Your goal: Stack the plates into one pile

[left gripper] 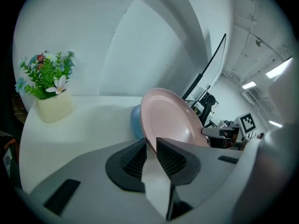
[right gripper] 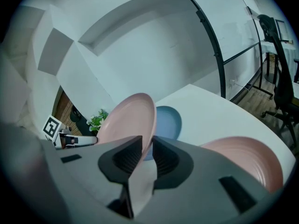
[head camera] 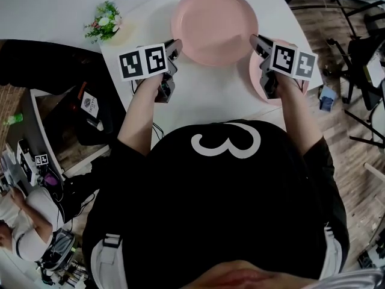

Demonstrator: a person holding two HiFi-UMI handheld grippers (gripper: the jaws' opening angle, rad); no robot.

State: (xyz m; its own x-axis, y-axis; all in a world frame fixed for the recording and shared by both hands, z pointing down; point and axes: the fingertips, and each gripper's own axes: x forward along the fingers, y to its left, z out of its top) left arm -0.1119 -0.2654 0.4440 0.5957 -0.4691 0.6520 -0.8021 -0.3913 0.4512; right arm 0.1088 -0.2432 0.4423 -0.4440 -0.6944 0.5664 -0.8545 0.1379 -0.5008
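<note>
A large pink plate [head camera: 213, 23] hangs above the white table [head camera: 204, 95], gripped at opposite rims. My left gripper [head camera: 174, 46] is shut on its left rim and my right gripper [head camera: 255, 41] on its right rim. In the left gripper view the rim of the held pink plate [left gripper: 170, 120] sits between the jaws of the left gripper [left gripper: 150, 146], and a blue plate [left gripper: 136, 120] lies on the table behind it. In the right gripper view the held pink plate [right gripper: 128, 120] is pinched by the right gripper [right gripper: 147, 146]. The blue plate [right gripper: 168, 122] lies beyond it. A second pink plate [right gripper: 250, 160] rests at the right, partly under my right hand [head camera: 257, 80].
A small pot of artificial flowers [head camera: 105, 21] stands at the table's far left corner [left gripper: 49, 85]. The table edge runs close on the right, with wooden floor and a black chair [head camera: 367, 59] beyond. Dark furniture and cables [head camera: 78, 113] lie to the left.
</note>
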